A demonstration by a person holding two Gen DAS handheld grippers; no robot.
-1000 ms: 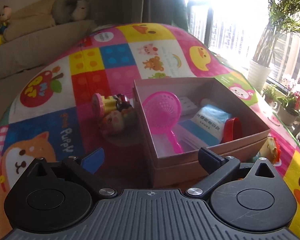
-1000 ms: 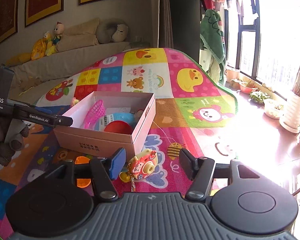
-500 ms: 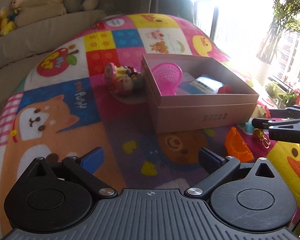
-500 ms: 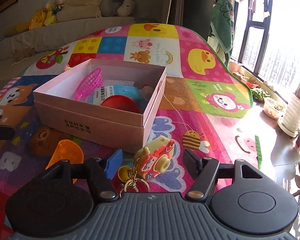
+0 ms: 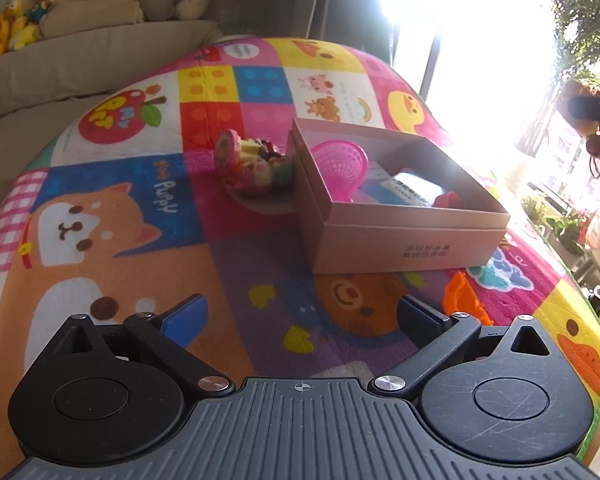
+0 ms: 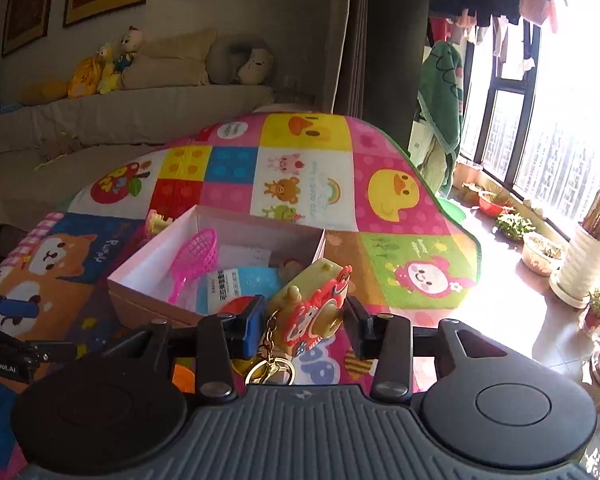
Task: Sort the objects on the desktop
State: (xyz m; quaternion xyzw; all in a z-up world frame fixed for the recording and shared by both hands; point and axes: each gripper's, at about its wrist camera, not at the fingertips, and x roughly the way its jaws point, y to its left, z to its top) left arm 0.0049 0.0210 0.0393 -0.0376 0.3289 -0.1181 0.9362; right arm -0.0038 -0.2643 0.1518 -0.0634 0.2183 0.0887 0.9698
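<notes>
Now the toy camera keychain (image 6: 314, 308) is clamped in the right tool (image 6: 303, 322), jaws just closed; a carry over the box (image 6: 220, 272) is called for; the left tool (image 5: 302, 316) is held wide, empty.

The left gripper (image 5: 300, 316) hovers with jaws wide over the play mat (image 5: 236, 264). Beyond stand an open box (image 5: 404, 236) and, blurred, perhaps toy figures (image 5: 252, 164).
</notes>
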